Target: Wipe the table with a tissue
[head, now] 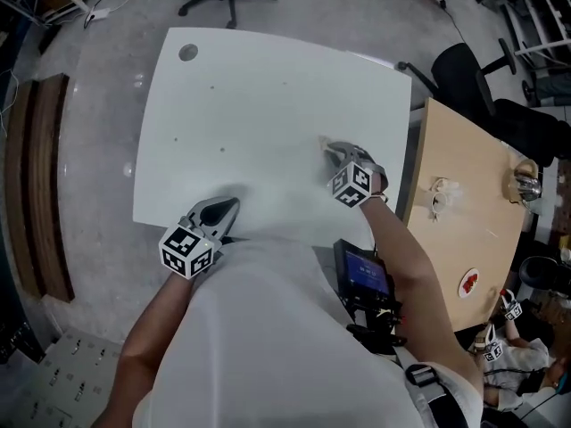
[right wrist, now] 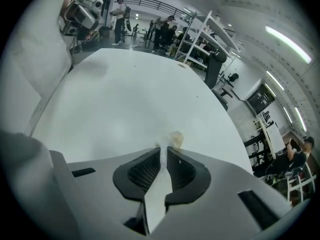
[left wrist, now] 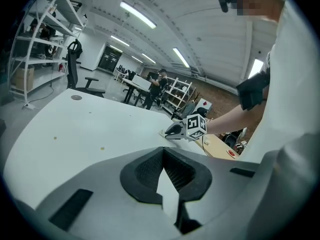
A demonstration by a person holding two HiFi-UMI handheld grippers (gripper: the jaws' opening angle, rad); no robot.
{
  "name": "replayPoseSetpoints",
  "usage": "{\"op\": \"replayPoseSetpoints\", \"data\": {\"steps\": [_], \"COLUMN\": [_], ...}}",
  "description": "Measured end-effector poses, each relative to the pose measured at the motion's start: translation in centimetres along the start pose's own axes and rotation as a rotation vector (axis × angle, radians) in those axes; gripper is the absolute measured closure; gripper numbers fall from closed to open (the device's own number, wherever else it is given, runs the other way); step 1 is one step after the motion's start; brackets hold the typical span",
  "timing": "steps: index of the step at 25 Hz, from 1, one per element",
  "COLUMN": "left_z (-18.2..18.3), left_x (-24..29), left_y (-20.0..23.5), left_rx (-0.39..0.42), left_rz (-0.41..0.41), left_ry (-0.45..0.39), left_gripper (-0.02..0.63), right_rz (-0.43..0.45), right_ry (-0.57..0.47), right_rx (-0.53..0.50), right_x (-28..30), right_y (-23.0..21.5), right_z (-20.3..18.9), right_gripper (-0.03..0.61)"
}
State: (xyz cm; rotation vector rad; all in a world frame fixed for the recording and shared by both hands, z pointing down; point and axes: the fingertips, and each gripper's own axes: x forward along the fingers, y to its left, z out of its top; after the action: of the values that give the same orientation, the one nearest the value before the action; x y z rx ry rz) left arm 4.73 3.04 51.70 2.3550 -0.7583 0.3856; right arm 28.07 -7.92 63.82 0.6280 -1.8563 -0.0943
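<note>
A crumpled tissue (right wrist: 173,139) is seen pinched between the closed fingers of the right gripper (head: 336,152) and pressed to the white worktop (head: 250,96), toward its right edge. The left gripper (head: 223,209), fingers together and holding nothing, is rested at the worktop's near edge.

Grey floor (head: 98,203) — black office chair (head: 464,74), wooden desk (head: 455,239), strip lights (left wrist: 137,15) overhead
</note>
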Motion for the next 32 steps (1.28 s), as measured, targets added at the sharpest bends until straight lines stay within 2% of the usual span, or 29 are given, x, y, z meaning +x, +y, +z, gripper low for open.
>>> {"op": "replayPoseSetpoints", "data": {"steps": [3, 5, 7, 9, 13, 15, 17, 20, 27, 32], "left_z": [0.4, 0.6, 0.9, 1.0, 0.7, 0.5, 0.4, 0.3, 0.4, -0.3], "left_x": [0.4, 0.4, 0.2, -0.2, -1.2, -1.7, -2.3, -3.2, -4.3, -5.5], "left_y": [-0.2, -0.2, 0.0, 0.4, 1.3, 1.7, 2.2, 3.0, 4.3, 5.6], "left_rx": [0.010, 0.016, 0.018, 0.017, 0.007, -0.001, -0.011, -0.025, -0.057, -0.087], "left_rz": [-0.028, -0.040, -0.041, -0.035, -0.014, 0.000, 0.016, 0.040, 0.077, 0.102], "left_ry": [-0.002, -0.003, -0.006, -0.010, -0.014, -0.017, -0.021, -0.031, -0.063, -0.063], "left_gripper": [0.607, 0.607, 0.607, 0.607, 0.607, 0.607, 0.607, 0.607, 0.607, 0.607], "right_rz": [0.078, 0.153, 0.174, 0.109, -0.066, -0.104, -0.112, -0.086, 0.078, 0.056], "right_ry": [-0.012, -0.037, -0.067, -0.094, -0.106, -0.114, -0.123, -0.139, -0.184, -0.151], "right_rx": [-0.007, 0.055, 0.155, 0.331, 0.754, 0.861, 0.884, 0.862, 0.689, 0.678], "right_x": [-0.7, -1.2, -1.6, -1.5, -0.5, -0.1, 0.5, 1.4, 4.7, 6.7], "right_y": [2.9, 4.3, 4.1, 2.0, -4.2, -6.0, -6.9, -7.2, -7.6, -11.3], "right_z": [1.0, 1.4, 1.6, 1.1, -2.0, -2.6, -2.1, 0.2, 7.6, 9.8], "right_gripper": [0.532, 0.531, 0.531, 0.531, 0.531, 0.531, 0.531, 0.531, 0.531, 0.531]}}
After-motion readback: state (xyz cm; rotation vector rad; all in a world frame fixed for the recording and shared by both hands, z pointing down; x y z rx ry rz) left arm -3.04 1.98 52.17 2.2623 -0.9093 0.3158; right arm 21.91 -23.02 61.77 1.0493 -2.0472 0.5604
